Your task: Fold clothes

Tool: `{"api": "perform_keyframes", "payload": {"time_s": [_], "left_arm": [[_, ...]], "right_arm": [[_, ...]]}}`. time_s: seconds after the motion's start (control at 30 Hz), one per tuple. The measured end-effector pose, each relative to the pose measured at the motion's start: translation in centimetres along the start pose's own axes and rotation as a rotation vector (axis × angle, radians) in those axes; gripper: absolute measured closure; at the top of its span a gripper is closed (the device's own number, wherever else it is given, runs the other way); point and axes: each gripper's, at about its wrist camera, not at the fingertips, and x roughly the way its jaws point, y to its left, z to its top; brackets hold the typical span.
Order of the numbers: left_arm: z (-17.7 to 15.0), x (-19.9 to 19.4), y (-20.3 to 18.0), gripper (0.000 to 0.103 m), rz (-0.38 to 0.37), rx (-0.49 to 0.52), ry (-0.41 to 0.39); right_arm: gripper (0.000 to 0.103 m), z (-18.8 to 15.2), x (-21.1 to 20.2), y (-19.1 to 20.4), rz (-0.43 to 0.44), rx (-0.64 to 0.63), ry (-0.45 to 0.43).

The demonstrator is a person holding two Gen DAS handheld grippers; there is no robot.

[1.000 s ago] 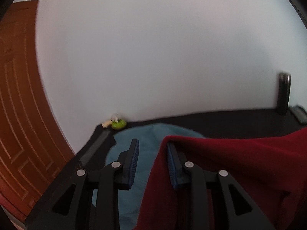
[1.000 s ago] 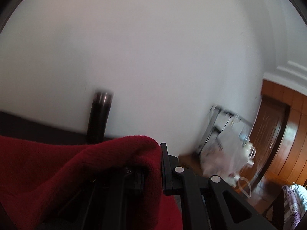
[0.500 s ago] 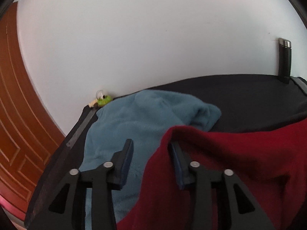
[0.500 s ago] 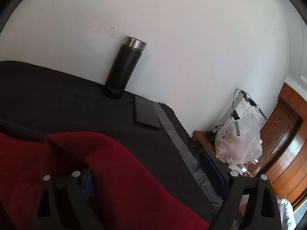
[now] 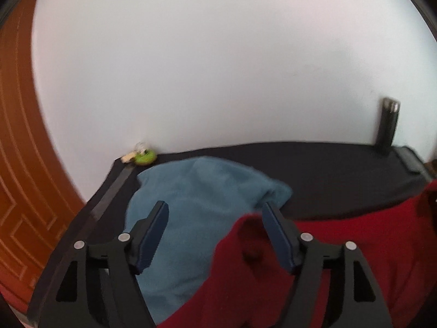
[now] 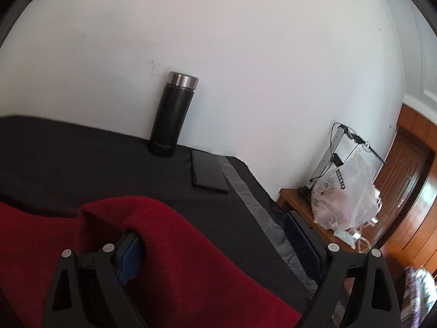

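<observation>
A red knitted garment [image 5: 341, 246] lies on the black table cover [image 5: 327, 169], spread from the left wrist view into the right wrist view [image 6: 41, 246]. A blue fleece garment [image 5: 196, 199] lies crumpled at the table's left. My left gripper [image 5: 215, 216] is open, its right finger touching a raised corner of the red garment. My right gripper [image 6: 215, 235] is wide open; a fold of the red garment drapes over its left finger.
A black flask with a steel cap [image 6: 174, 114] stands by the white wall, with a black phone [image 6: 207, 172] beside it. A green object [image 5: 146, 157] sits at the far left corner. A wooden stand with a plastic bag [image 6: 344, 191] is right of the table. Wooden doors flank both sides.
Both grippers have opened wider and let go of the red garment. It has dropped onto the table. The left camera has tilted up a little.
</observation>
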Motion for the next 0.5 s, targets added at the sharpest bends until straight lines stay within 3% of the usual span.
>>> {"api": "perform_keyframes", "payload": {"time_s": [0.17, 0.27, 0.37, 0.5], "left_arm": [[2.1, 3.5, -3.7, 0.027, -0.096, 0.055, 0.079], [1.7, 6.7, -6.5, 0.027, -0.114, 0.116, 0.151], [0.4, 10.3, -8.6, 0.027, -0.096, 0.176, 0.239], [-1.3, 14.2, -8.4, 0.027, -0.006, 0.203, 0.327]], "right_arm": [[0.009, -0.2, -0.5, 0.7, 0.028, 0.036, 0.011], [0.009, -0.7, -1.4, 1.9, 0.027, 0.018, -0.002], [0.009, -0.8, -2.1, 3.0, 0.026, -0.001, -0.016], [0.009, -1.2, -3.2, 4.2, 0.026, -0.018, -0.017]]}}
